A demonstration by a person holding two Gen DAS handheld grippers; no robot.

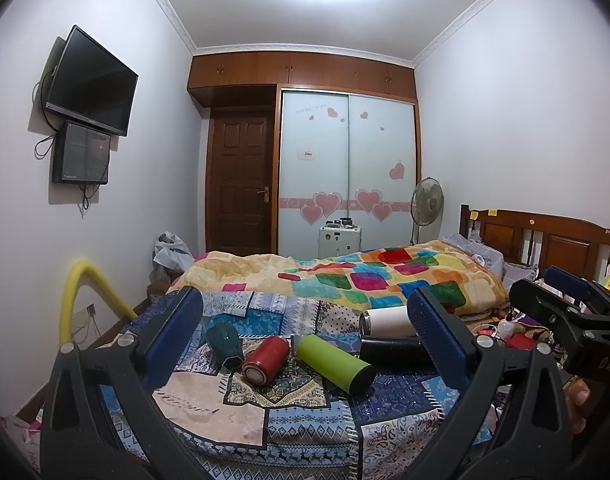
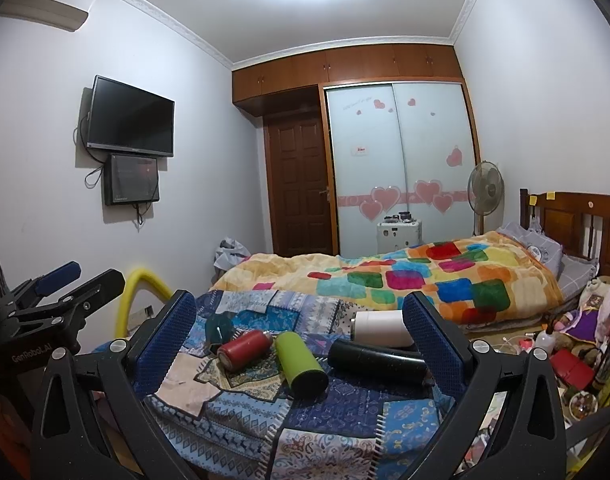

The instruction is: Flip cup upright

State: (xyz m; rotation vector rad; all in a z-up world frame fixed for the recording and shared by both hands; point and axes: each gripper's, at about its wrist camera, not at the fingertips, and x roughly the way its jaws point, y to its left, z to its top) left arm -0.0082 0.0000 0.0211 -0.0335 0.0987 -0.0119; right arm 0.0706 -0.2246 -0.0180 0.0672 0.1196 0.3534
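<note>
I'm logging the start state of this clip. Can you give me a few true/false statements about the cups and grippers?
1. All five cups lie on their sides on the patchwork quilt. True.
2. The left gripper is shut on the red cup. False: it is open, holding nothing.
3. The green cup lies between the red cup and the black cup. True.
4. The white cup stands upright. False: it lies down.
5. The right gripper is open. True.

Around the bed's patchwork cover (image 1: 305, 420), I see a bright checked quilt (image 1: 369, 280) heaped behind it, a wooden headboard (image 1: 553, 240) to its right, a standing fan (image 1: 427, 204) beyond, and a wall television (image 1: 91, 82) up left.
</note>
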